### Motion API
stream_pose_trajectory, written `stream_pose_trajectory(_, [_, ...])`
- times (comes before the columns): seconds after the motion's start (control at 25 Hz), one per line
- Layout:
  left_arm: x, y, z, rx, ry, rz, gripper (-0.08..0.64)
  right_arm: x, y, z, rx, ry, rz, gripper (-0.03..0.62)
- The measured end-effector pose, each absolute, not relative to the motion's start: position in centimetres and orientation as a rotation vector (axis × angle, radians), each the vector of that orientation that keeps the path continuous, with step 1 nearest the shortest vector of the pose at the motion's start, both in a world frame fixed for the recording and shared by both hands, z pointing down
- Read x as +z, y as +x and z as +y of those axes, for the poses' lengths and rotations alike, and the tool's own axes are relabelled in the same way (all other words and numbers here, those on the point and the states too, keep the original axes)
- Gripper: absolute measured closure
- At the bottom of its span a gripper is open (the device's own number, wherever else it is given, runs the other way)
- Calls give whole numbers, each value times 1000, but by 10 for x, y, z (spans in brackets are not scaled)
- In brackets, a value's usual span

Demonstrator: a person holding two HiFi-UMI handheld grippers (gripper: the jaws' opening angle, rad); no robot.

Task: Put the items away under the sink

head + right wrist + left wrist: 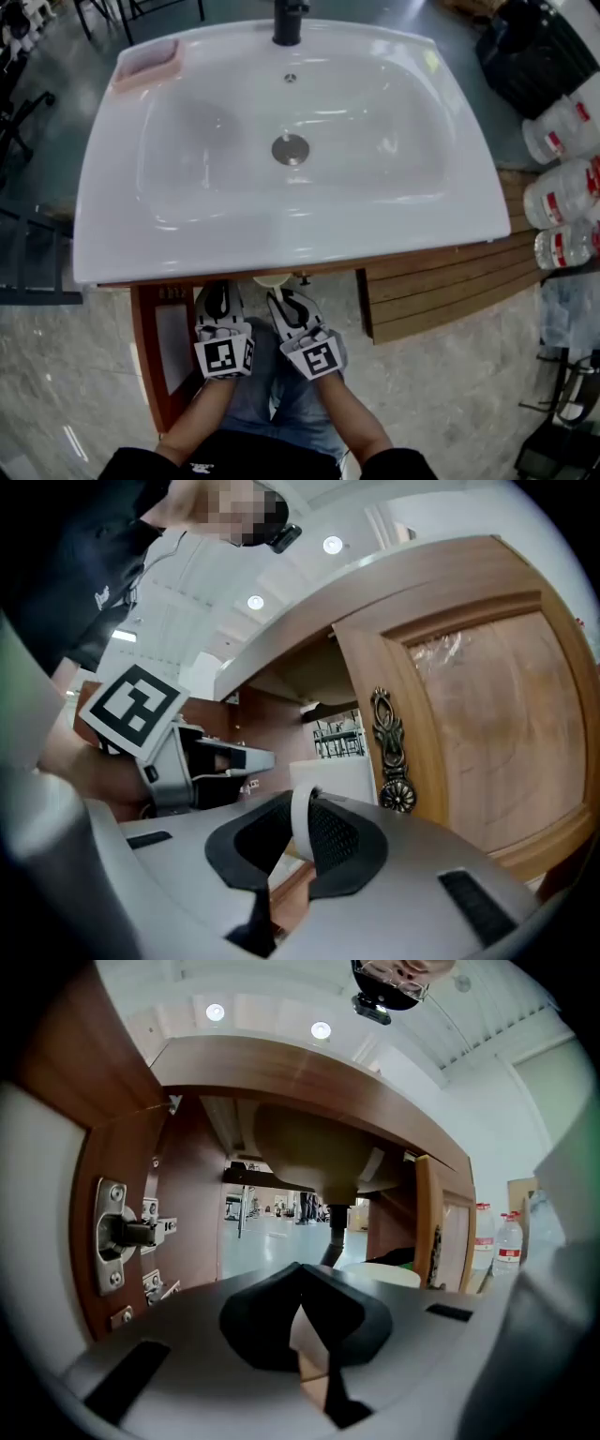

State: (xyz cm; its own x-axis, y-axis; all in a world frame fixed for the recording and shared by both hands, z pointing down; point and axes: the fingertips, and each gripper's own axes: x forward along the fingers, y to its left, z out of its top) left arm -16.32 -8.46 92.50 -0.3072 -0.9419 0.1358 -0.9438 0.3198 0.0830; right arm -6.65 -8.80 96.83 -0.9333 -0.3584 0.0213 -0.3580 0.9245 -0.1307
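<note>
Both grippers point level into the open cabinet under the white sink (281, 234). My right gripper (281, 295) (302, 803) is shut on the thin white rim of a pale round container (271, 279), which sits just under the sink's front edge. From the left gripper view that container (380, 1274) shows to the right. My left gripper (217, 292) (302, 1274) is just left of it with its pads closed at the tips. A pale sliver shows between those pads, and I cannot tell what it is. The cabinet's floor is hidden.
The left door (155, 356) and the right door (441, 291) stand open. The right door (487, 724) carries an ornate handle (389, 752). Inside are a hinge (117, 1237) and the drain pipe (336, 1232). Water bottles (562, 202) stand on the floor at right.
</note>
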Motion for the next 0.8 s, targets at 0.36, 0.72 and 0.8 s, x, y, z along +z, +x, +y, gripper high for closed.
stream_pose_trajectory(0.36, [932,-163,-89,-24,1770,-2403,554,997,-104,-123,-81,-742,3014,543])
stream_pose_trajectory(0.72, [915,-143,-74,53,1793,-2350,554,1000,-75,-112,-217,-926,3048,495])
stream_pose_trajectory(0.8, [905,-132,-64,103,1793,-2309,554,988,-59,-101,-261,-952,3078,495])
